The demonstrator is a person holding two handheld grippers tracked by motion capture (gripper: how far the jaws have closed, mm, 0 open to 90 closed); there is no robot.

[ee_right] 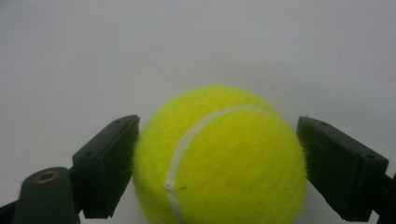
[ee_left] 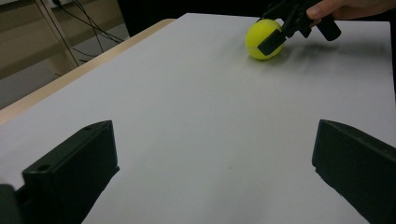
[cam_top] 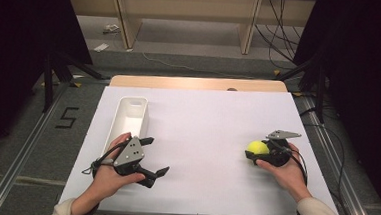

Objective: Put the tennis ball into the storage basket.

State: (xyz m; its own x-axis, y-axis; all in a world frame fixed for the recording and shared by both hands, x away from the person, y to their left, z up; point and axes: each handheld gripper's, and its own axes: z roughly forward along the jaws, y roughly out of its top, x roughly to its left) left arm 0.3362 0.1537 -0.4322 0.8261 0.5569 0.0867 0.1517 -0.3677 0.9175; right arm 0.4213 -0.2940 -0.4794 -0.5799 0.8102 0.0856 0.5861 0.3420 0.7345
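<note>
i'm seeing my right gripper (cam_top: 260,153) clasping the tennis ball (cam_top: 257,148) on the white table (cam_top: 202,133), right side, both jaws touching its fuzz. my left gripper (cam_top: 155,157) is sitting released beside the white bin (cam_top: 129,116).

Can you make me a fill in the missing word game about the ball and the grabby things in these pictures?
1. The tennis ball is the colour ____.
2. The ball sits between the jaws of the ____ gripper.
3. The left gripper has its jaws wide ____ and holds nothing.
4. The long white bin lies on the table beside the ____ gripper.

Missing words: yellow; right; open; left
</note>
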